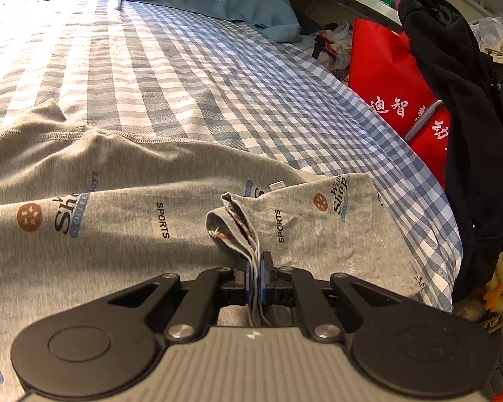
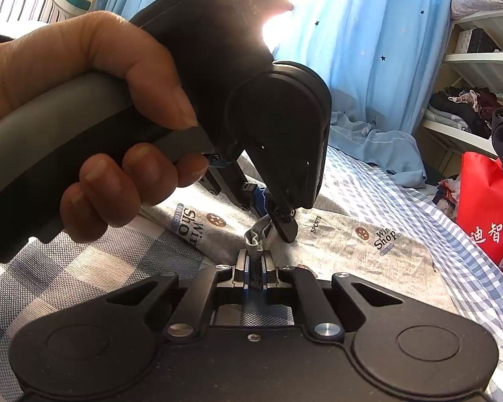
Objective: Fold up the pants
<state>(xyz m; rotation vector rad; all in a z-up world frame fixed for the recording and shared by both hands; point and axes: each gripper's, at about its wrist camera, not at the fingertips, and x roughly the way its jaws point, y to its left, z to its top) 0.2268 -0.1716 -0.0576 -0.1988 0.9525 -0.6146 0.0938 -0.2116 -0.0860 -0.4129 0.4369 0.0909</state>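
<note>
Grey printed pants (image 1: 124,214) lie spread on the blue checked bed sheet (image 1: 191,77). My left gripper (image 1: 255,268) is shut on a bunched fold of the pants' fabric, several layers pinched between its blue pads. In the right wrist view the pants (image 2: 345,244) lie ahead, and my right gripper (image 2: 255,266) is shut on the same bunch of grey cloth. The left gripper (image 2: 268,212), held by a hand, grips that bunch from above, its tips almost touching the right gripper's.
A light blue garment (image 1: 238,0) lies at the far end of the bed. A red bag (image 1: 395,77) and a black garment (image 1: 459,77) stand off the bed's right edge. Blue star curtains (image 2: 362,33) and white shelves (image 2: 476,67) are beyond.
</note>
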